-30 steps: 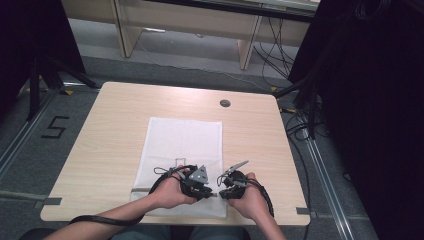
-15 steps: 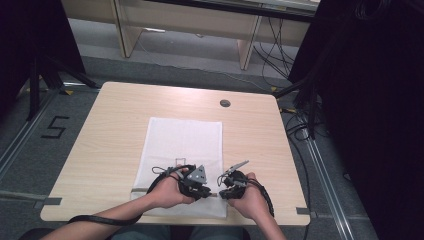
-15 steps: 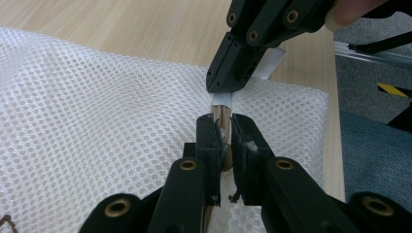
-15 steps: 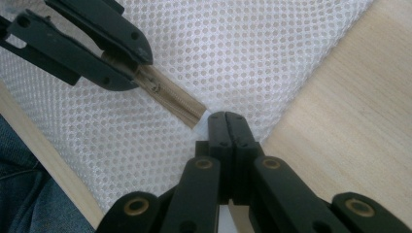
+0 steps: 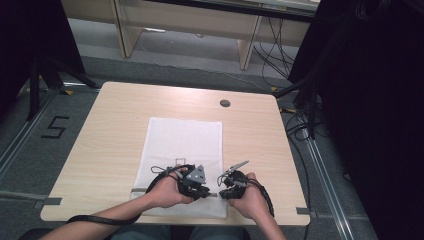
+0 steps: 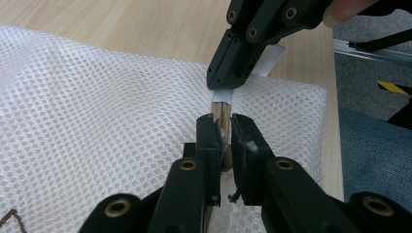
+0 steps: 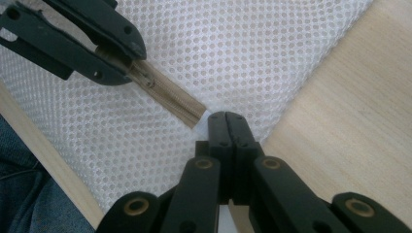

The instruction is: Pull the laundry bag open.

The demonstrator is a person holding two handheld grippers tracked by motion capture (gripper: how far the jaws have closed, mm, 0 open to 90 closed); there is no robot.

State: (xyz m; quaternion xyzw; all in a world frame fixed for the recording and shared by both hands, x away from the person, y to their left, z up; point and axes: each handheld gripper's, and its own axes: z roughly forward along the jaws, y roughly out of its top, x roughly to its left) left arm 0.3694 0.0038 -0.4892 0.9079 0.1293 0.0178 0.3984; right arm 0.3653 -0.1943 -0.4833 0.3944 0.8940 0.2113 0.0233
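Pinching the white mesh laundry bag's [image 5: 182,150] tan zipper [image 7: 167,99], the left claw [image 6: 222,128] seemingly works it while the right claw [image 7: 226,119], pressed together, anchors its end.

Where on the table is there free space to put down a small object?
Bare wood lies left of the white mesh bag, right of it toward the table edge, and behind it around the round hole. The near edge is crowded: both claws, left and right, meet at the bag's zipper.

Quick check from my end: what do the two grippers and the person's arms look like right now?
Both grippers are black. The left gripper has a grey three-cornered plate on top and a looping black cable; the right gripper has one too. Black linked jaws have brass-coloured rivets. The forearms are bare, with no sleeves showing.
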